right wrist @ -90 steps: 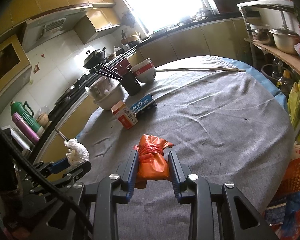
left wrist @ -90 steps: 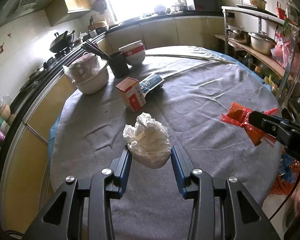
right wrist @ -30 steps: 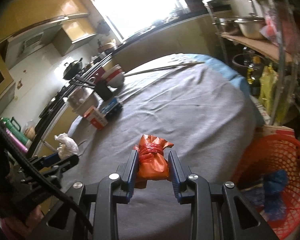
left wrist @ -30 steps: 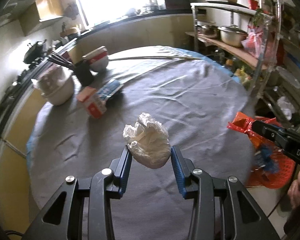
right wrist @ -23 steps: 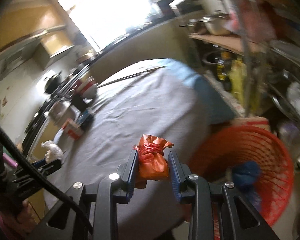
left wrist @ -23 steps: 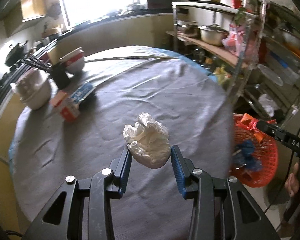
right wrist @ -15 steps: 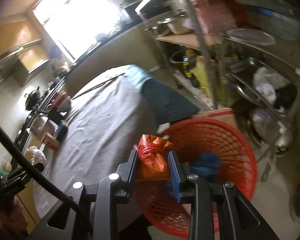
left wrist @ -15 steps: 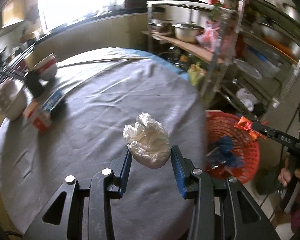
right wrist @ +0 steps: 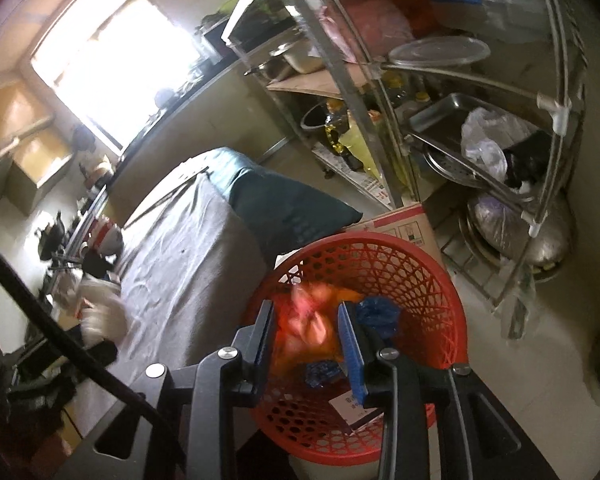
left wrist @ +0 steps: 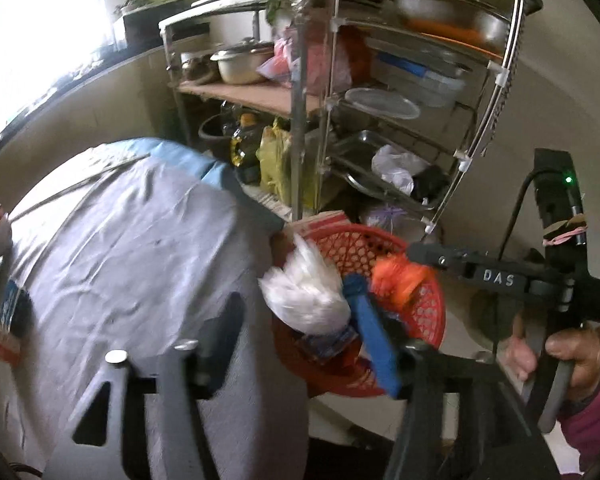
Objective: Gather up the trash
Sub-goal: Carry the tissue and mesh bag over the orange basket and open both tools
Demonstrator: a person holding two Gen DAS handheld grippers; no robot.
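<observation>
The left gripper (left wrist: 300, 320) hangs past the edge of the grey-clothed round worktop (left wrist: 120, 248), above the red plastic lattice basket (left wrist: 428, 312) that stands on the floor at the worktop's 3 o'clock side. Its jaws are opening: the crumpled white paper wad (left wrist: 306, 288) sits blurred between them, against the blue pad of the right-hand finger (left wrist: 374, 340) and clear of the dark left-hand finger, so the pads no longer press it from both sides.

The right gripper (right wrist: 306, 340) points down into the same basket (right wrist: 440, 280). Its jaws are opening too, standing narrow, with the tied orange plastic bag (right wrist: 310, 324) blurred in the gap between the 2 fingers, over the basket's mouth. In the left wrist view that bag (left wrist: 396, 280) shows at the tip of the right gripper (left wrist: 416, 256), held by a hand (left wrist: 556, 354) in a magenta sleeve at 4 o'clock.

Inside the basket lie a crumpled blue plastic piece (right wrist: 378, 314) at 1 o'clock of the bag and a flat printed card (right wrist: 356, 408) at 5 o'clock. A metal wire shelf rack (right wrist: 420, 100) with pans and lids stands behind the basket, at its 12 o'clock.
</observation>
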